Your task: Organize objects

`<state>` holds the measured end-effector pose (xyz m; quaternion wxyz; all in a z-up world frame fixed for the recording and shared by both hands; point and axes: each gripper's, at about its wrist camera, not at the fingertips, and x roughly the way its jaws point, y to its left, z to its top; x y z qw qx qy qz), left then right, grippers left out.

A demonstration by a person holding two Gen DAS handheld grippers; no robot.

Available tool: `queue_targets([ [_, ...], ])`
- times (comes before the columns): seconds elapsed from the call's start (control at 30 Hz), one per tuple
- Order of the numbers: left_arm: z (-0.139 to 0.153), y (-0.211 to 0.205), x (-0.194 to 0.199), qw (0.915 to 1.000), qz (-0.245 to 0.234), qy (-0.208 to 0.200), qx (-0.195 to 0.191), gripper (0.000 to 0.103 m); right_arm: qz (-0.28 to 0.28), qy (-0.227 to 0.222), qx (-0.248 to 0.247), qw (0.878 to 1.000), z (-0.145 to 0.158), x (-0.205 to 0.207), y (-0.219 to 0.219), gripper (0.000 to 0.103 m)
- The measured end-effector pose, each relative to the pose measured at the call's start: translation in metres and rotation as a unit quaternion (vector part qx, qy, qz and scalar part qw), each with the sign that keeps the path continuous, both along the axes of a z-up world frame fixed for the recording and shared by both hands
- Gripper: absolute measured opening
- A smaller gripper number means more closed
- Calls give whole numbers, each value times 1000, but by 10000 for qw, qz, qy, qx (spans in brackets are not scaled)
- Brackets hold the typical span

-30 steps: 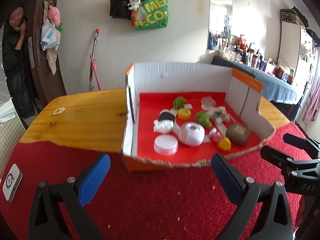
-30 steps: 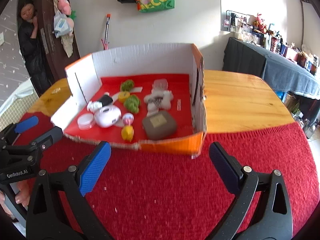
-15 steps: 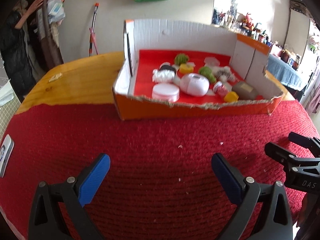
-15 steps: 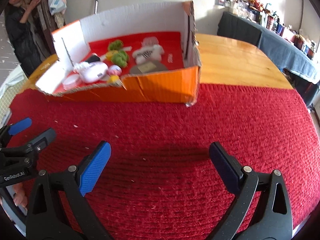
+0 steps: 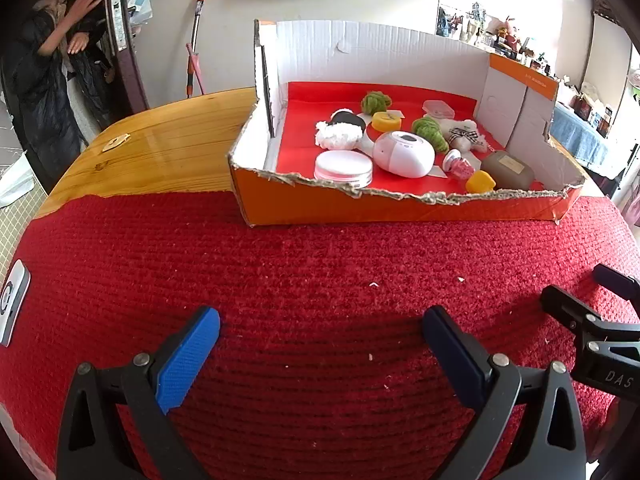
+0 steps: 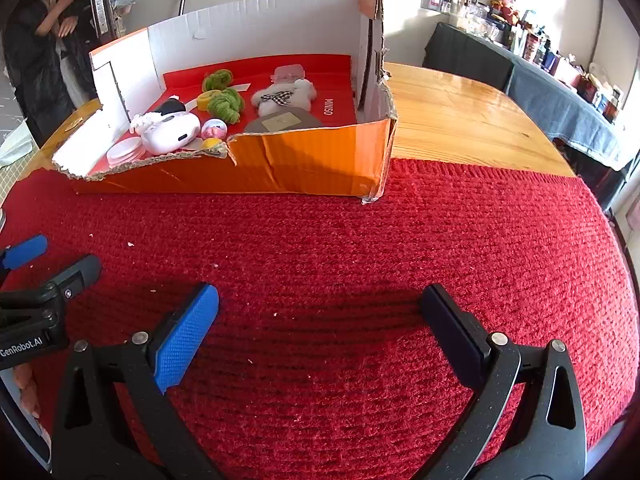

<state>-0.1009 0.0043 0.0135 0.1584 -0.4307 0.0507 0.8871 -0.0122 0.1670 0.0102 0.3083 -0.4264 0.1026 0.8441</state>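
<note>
Left wrist view is showing the small objects (image 5: 404, 154) all lying inside the torn cardboard box (image 5: 400, 210) on the bench (image 5: 160, 152), walls corralling them. Left gripper (image 5: 320, 340) and right gripper (image 6: 320, 316) are hovering over red cloth (image 6: 360, 248), fingers spread wide, gripping nothing.

Light: bright daylight from the right
Glare: on the wooden table (image 6: 460, 120)
Shadows: soft, dark on the red cloth (image 6: 320, 320)
Edges: strong fisheye bending, black corners
Focus: sharp
</note>
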Motion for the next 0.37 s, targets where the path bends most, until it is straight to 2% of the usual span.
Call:
queue_targets([
  [0.37, 0, 1, 1, 10000, 8, 31, -2, 103, -37, -8, 5, 10000, 1, -1, 1, 103],
])
